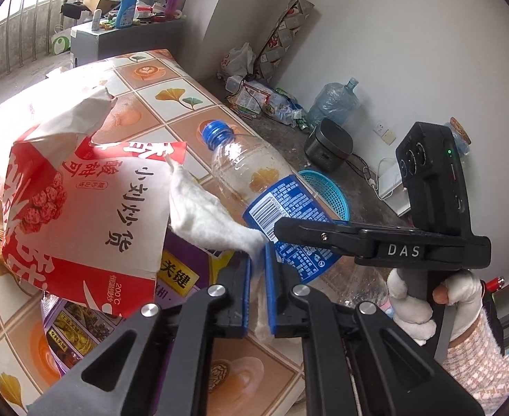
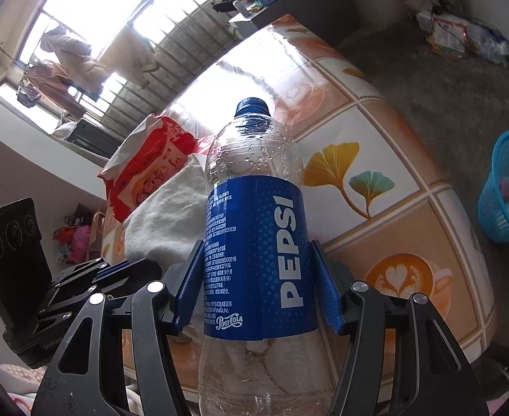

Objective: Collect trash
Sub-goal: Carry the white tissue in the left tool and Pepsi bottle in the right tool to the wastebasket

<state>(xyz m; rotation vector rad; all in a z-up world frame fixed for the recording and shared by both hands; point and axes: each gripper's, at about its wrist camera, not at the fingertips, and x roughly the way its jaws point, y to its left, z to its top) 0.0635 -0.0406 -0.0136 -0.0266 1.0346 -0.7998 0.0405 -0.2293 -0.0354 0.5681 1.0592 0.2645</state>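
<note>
My left gripper (image 1: 257, 277) is shut on a white tissue (image 1: 205, 211), its blue pads pinching the tissue's lower end. The tissue lies against a torn red-and-white snack bag (image 1: 81, 208), which rests on a purple packet (image 1: 181, 274). My right gripper (image 2: 257, 256) is shut on an empty Pepsi bottle (image 2: 254, 215) with a blue cap; both pads press the blue label. In the left wrist view the bottle (image 1: 247, 170) tilts over the table beside the tissue. The right wrist view also shows the tissue (image 2: 164, 215) and the snack bag (image 2: 143, 176) left of the bottle.
The table (image 2: 393, 242) wears a glossy tile-patterned cloth. A blue plastic basket (image 2: 507, 187) with scraps inside stands on the floor right of the table. Beyond it are a black appliance (image 1: 328, 145), a water jug (image 1: 334, 104) and floor litter. A cluttered cabinet (image 1: 126, 31) stands behind the table.
</note>
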